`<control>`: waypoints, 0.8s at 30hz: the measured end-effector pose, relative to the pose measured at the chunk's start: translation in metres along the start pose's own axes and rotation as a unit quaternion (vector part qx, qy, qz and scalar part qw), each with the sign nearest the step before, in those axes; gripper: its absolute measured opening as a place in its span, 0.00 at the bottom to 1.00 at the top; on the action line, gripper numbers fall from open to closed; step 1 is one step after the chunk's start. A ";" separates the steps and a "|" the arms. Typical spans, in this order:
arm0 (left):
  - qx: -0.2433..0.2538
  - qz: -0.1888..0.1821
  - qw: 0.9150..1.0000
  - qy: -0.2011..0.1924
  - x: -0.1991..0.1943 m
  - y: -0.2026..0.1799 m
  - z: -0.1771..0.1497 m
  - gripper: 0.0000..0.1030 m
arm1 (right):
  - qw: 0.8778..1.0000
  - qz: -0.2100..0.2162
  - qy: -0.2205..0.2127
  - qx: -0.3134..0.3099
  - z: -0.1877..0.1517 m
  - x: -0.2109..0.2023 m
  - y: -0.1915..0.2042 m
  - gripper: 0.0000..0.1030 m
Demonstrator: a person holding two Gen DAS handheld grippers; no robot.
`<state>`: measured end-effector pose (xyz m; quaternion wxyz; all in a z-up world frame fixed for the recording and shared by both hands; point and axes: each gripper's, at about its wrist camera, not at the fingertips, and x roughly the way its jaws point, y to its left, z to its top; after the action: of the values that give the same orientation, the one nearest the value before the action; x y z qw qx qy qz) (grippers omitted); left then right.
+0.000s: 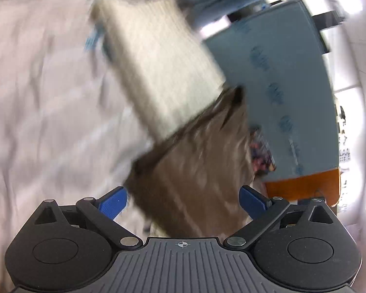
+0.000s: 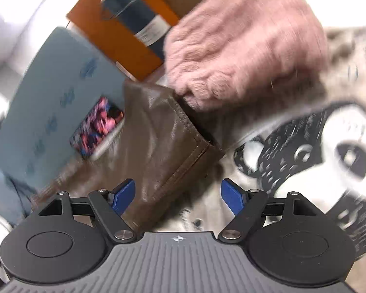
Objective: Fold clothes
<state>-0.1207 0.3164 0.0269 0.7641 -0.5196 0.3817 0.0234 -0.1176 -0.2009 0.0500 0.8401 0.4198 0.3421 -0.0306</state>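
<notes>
Both views are motion-blurred. Left gripper: blue pads spread wide, with a brown leather-like garment lying between them at the lower centre of the frame, but neither pad pressing on it. Above it, running to the upper left, is a cream ribbed piece, on pale wrinkled cloth. A grey-blue patterned board fills the right. Right gripper: pads likewise spread; the brown garment's stitched edge crosses from the centre down toward the pad on the left, seemingly loose. A fluffy pink knit sits at upper right, overlapping the brown garment's top corner, and a black-and-white printed fabric lies at right. An orange box is at the upper left. Judgement: the garment looks freshly laid, so the step in hand is re-gripping or smoothing it. To do that well, bring each gripper onto a clear corner or the seamed edge, take one layer only, keep the pink knit out of the pinch, and close on the garment only once the hands are steady.
</notes>
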 end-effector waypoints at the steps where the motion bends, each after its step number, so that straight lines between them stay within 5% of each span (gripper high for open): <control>1: -0.017 -0.011 1.000 0.007 0.007 0.005 -0.003 0.97 | 1.000 0.006 -0.002 0.029 -0.001 0.004 -0.005 0.78; 5: -0.049 -0.042 0.998 0.027 0.038 0.015 -0.014 0.97 | 0.994 0.025 -0.042 0.100 -0.003 0.018 -0.012 0.78; 7: -0.015 -0.063 0.998 0.014 0.052 0.009 -0.021 0.97 | 0.991 0.027 -0.058 0.115 -0.001 0.021 -0.012 0.78; 10: 0.029 -0.064 0.997 -0.011 0.063 -0.003 -0.024 0.93 | 0.988 0.012 -0.073 0.134 0.001 0.027 -0.009 0.63; 11: 0.033 -0.057 0.998 -0.020 0.064 -0.004 -0.025 0.81 | 0.987 0.013 -0.077 0.141 0.001 0.028 -0.008 0.43; 12: 0.036 -0.051 0.998 -0.030 0.066 -0.005 -0.025 0.55 | 0.986 0.016 -0.075 0.145 0.000 0.027 -0.007 0.33; 14: 0.052 -0.026 0.998 -0.028 0.069 -0.002 -0.022 0.20 | 0.986 0.021 -0.062 0.152 -0.003 0.026 -0.007 0.16; 20: 0.115 -0.032 0.993 -0.008 0.059 -0.003 -0.020 0.10 | 0.987 0.041 -0.072 0.135 -0.015 -0.004 -0.004 0.05; 24: 0.196 -0.041 0.979 0.040 0.036 -0.015 -0.028 0.10 | 0.990 0.043 -0.073 0.108 -0.017 -0.037 -0.003 0.05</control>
<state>-0.1041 0.2739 0.0120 0.8353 -0.3754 0.3881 -0.1039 -0.1565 -0.1991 0.0635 0.8130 0.5193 0.2558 -0.0619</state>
